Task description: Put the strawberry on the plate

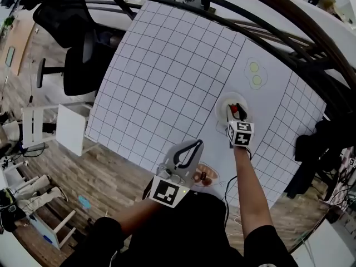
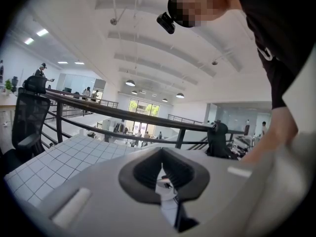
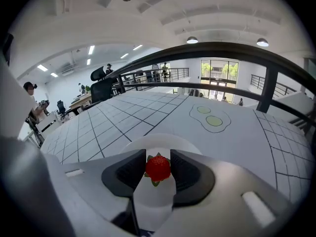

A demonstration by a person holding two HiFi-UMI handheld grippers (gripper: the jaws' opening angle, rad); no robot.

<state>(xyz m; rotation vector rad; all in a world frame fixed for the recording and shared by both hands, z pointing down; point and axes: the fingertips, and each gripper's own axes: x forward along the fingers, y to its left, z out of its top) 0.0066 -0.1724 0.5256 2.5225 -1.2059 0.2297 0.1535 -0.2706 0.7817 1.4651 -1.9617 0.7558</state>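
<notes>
A red strawberry [image 3: 158, 168] with green leaves sits between the pads of my right gripper [image 3: 158, 171], which is shut on it. Both pads touch its sides. It hangs just over a small white plate [image 3: 148, 145] on the white gridded table. In the head view the right gripper [image 1: 236, 112] reaches out over that plate [image 1: 221, 105], with the strawberry [image 1: 235, 109] red at its tips. My left gripper [image 1: 197, 144] is held back near my body, tilted upward, shut and holding nothing. In its own view the left gripper [image 2: 161, 168] points at the railing and ceiling.
A drawn outline with two green circles [image 1: 255, 74] lies on the table beyond the plate. A small brownish dish [image 1: 207, 177] sits at the near table edge by my left gripper. A dark railing [image 1: 267, 24] runs along the far side; an office chair [image 1: 72, 32] stands at the left.
</notes>
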